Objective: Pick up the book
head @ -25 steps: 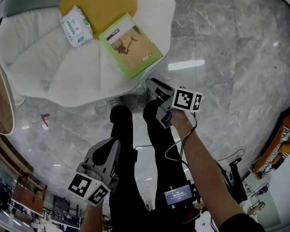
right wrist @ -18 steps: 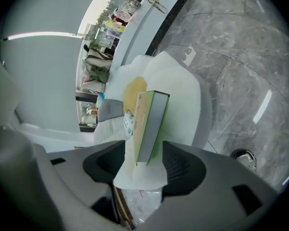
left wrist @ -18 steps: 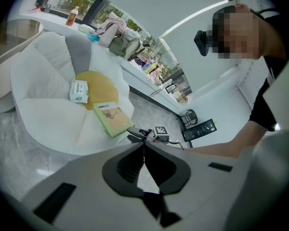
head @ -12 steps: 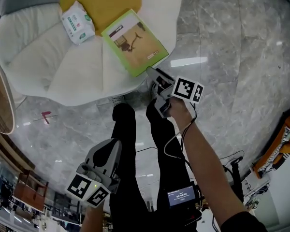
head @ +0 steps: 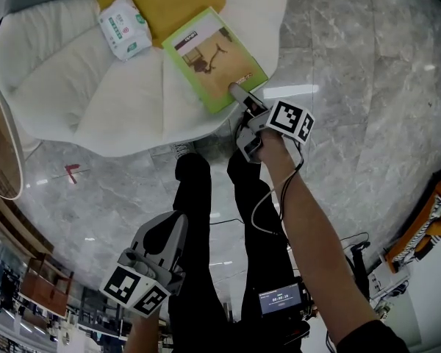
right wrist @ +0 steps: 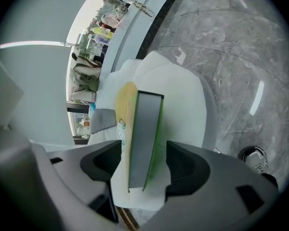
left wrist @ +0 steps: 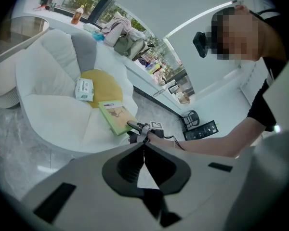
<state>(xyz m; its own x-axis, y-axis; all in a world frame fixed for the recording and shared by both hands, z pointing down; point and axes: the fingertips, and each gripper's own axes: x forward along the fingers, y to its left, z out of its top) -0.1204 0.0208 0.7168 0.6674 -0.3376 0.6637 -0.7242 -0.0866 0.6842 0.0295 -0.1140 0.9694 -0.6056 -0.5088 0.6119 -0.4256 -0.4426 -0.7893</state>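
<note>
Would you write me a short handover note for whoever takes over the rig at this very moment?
Left gripper: shut, empty, held low, away from the chair.
Right gripper: jaws have just been opening and now stand wide, with the near edge of the book between them; pads not pressing on it.
Book: flat on the white chair, near its front edge; the tissue pack lies apart from it.
Done: approach. Left: close on the book and lift it.
</note>
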